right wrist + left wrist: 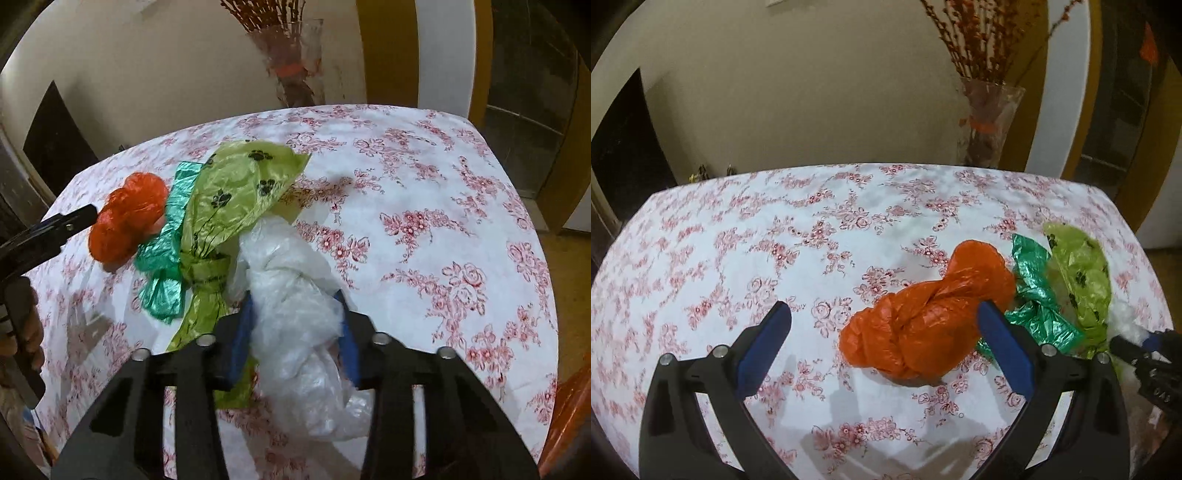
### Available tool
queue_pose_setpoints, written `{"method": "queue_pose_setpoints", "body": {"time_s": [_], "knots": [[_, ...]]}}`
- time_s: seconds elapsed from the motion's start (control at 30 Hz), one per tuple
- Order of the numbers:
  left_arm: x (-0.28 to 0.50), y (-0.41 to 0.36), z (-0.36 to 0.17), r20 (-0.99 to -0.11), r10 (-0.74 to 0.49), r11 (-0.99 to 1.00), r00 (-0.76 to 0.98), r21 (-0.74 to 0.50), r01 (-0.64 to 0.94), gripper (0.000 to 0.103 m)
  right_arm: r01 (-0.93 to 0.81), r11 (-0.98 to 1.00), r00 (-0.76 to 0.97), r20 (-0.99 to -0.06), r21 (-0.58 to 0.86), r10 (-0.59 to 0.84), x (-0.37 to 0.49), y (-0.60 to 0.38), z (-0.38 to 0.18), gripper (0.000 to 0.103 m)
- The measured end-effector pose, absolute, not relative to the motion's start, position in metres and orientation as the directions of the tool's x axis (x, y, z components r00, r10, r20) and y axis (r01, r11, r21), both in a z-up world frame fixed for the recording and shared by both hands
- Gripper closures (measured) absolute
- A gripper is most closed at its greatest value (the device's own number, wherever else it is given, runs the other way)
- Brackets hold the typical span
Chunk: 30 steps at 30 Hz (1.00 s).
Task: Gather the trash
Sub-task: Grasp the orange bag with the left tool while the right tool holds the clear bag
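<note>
Several knotted plastic bags lie in a row on the floral tablecloth (738, 236). An orange bag (923, 317) lies between the open fingers of my left gripper (886, 321), nearer the right finger, which overlaps its edge. Beside it are a dark green bag (1038, 295) and a light green bag with paw prints (1082, 273). In the right wrist view the orange bag (125, 221), dark green bag (166, 258) and light green bag (236, 192) show at left. My right gripper (295, 321) is shut on a clear white bag (291, 288).
A glass vase (986, 125) with dried red branches stands at the table's far edge, and it also shows in the right wrist view (295, 62). A white pillar and doorway are at the right. An orange chair (569, 417) is by the table's right edge.
</note>
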<state>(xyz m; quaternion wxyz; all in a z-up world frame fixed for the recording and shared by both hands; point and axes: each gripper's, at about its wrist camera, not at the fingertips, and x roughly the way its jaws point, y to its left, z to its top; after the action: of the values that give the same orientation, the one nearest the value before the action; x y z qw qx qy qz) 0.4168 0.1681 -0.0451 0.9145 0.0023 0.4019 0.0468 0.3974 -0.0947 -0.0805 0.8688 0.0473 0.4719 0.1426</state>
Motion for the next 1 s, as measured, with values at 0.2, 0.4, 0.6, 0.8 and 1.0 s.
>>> {"method": "queue_pose_setpoints", "body": {"time_s": [0.2, 0.4, 0.6, 0.8, 1.0], "knots": [[0.418, 0.157, -0.048, -0.718, 0.092, 0.996, 0.690, 0.077, -0.053, 0.004, -0.125, 0.973, 0.565, -0.792, 0.195, 0.231, 0.376, -0.126, -0.072, 0.069], [0.428, 0.150, -0.056, -0.732, 0.088, 0.996, 0.676, 0.082, -0.041, 0.004, -0.032, 0.993, 0.626, -0.772, 0.115, 0.109, 0.352, -0.161, -0.066, 0.069], [0.438, 0.148, -0.068, -0.759, 0.071, 0.997, 0.647, 0.060, -0.040, 0.005, -0.028, 0.994, 0.662, -0.743, 0.110, 0.100, 0.339, -0.180, -0.054, 0.069], [0.447, 0.146, -0.084, -0.798, 0.012, 1.000, 0.602, -0.005, -0.027, 0.034, -0.010, 0.993, 0.651, -0.753, 0.121, 0.099, 0.333, -0.195, -0.057, 0.069], [0.441, 0.150, -0.079, -0.785, -0.009, 0.998, 0.619, -0.045, -0.042, 0.042, 0.012, 0.990, 0.651, -0.752, 0.141, 0.099, 0.325, -0.206, -0.055, 0.069]]}}
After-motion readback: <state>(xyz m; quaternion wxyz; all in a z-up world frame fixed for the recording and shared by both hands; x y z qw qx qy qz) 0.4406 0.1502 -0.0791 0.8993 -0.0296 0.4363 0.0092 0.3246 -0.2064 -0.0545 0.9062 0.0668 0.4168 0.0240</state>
